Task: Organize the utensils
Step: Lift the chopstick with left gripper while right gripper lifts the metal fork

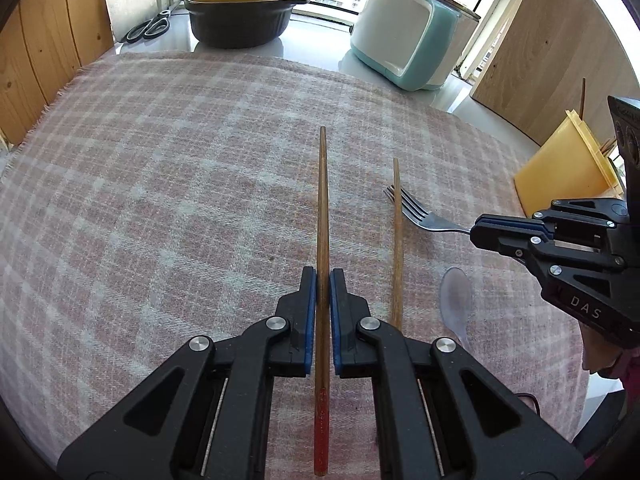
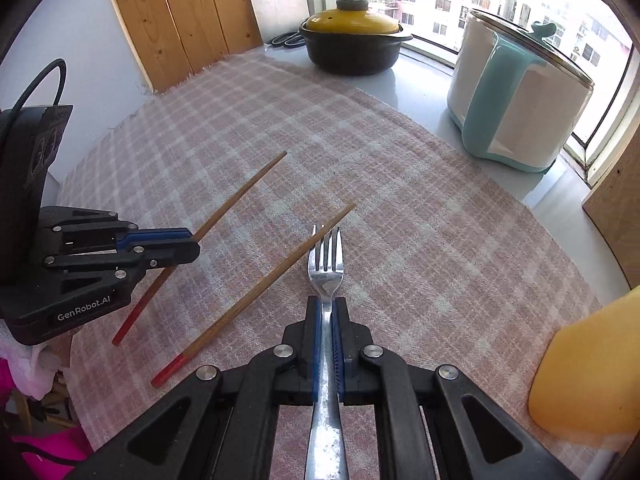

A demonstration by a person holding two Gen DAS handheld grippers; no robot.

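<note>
The fork (image 2: 326,268) is being held by its handle between the closed jaws of the right tool (image 2: 327,308), with the tines pointing forward and lifted a little above the checked cloth (image 2: 420,240); I think it is being gripped this way so it can go handle-first or tines-up into the yellow holder (image 1: 560,168) that is standing near, at the right edge of the bench. The left tool (image 1: 323,280) is closing firmly on one chopstick (image 1: 322,208), taking it near the red end so the long thin part is sticking out in front. A second chopstick (image 1: 397,240) is still lying on the cloth just beside it, and a clear plastic spoon (image 1: 456,300) is lying to the right of that one. So I am counting two chopsticks, one fork and one spoon outside, while some thin sticks are already standing in the holder; how many I cannot tell. Further back a black pot (image 2: 352,46) with a yellow lid, a white and teal cooker (image 2: 516,100) and scissors (image 1: 148,26) are resting near the window.
</note>
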